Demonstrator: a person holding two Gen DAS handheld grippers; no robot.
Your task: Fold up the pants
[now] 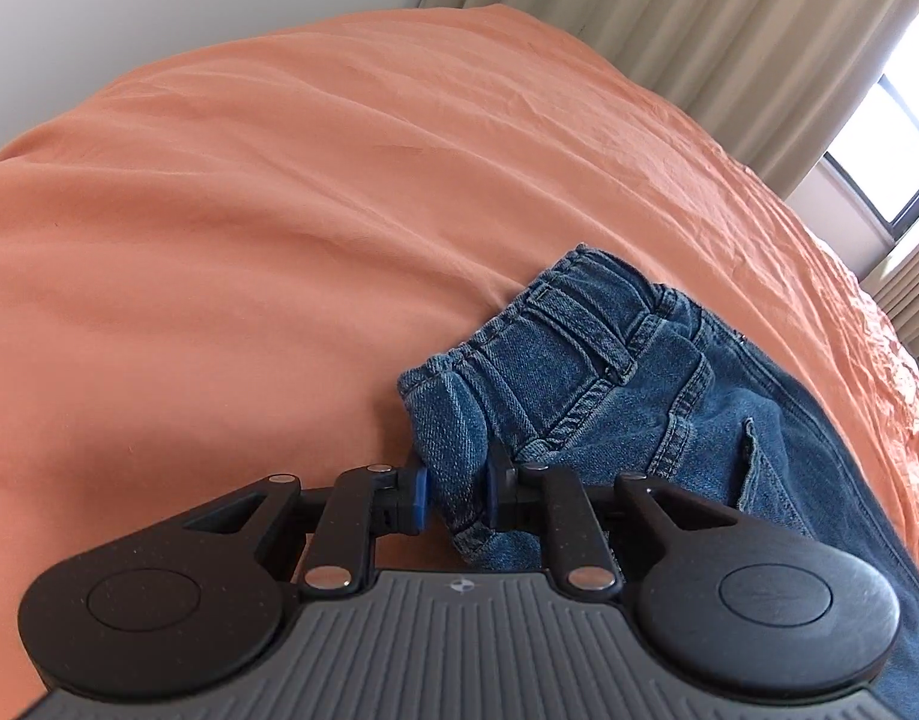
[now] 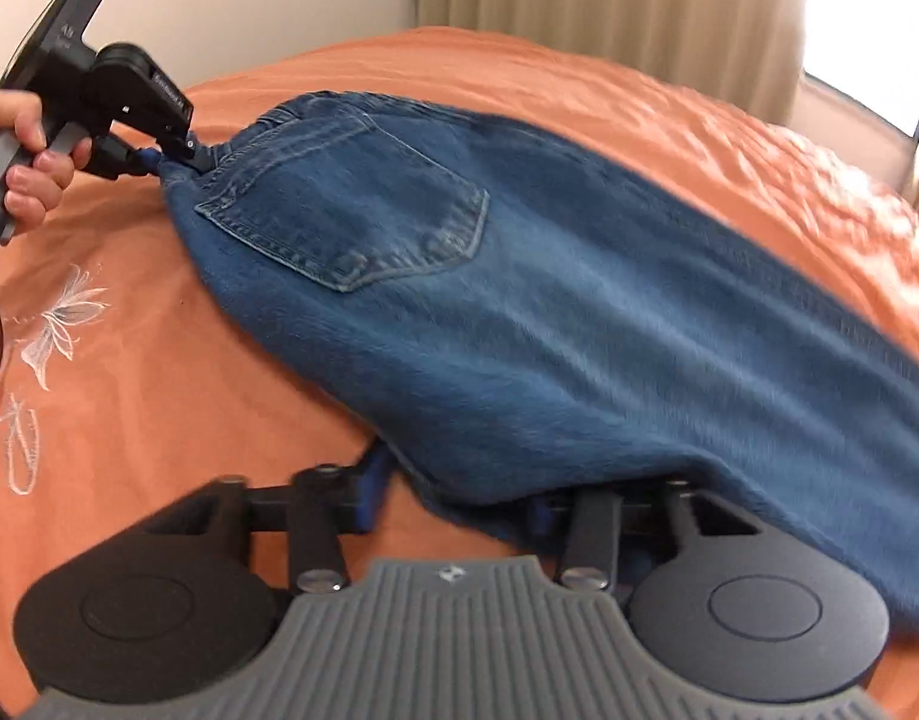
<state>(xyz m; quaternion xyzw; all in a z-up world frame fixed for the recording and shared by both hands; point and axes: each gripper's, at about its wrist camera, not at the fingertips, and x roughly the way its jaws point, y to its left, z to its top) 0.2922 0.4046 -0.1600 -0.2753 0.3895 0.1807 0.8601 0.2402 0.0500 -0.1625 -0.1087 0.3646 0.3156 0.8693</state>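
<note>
The jeans (image 2: 579, 312) are coarse blue denim with pale stitching. The bed (image 1: 249, 228) wears matt, creased orange cloth. The left gripper (image 1: 453, 495) is matt black plastic with ribbed grey rubber.

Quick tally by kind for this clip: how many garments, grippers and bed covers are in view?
Jeans: 1
Grippers: 2, left gripper and right gripper
Orange bedspread: 1
Total: 4

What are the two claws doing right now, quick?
Left claw: closed on the waistband end of the jeans.
Right claw: jeans edge lies between its fingers, but blur hides whether it grips.
</note>
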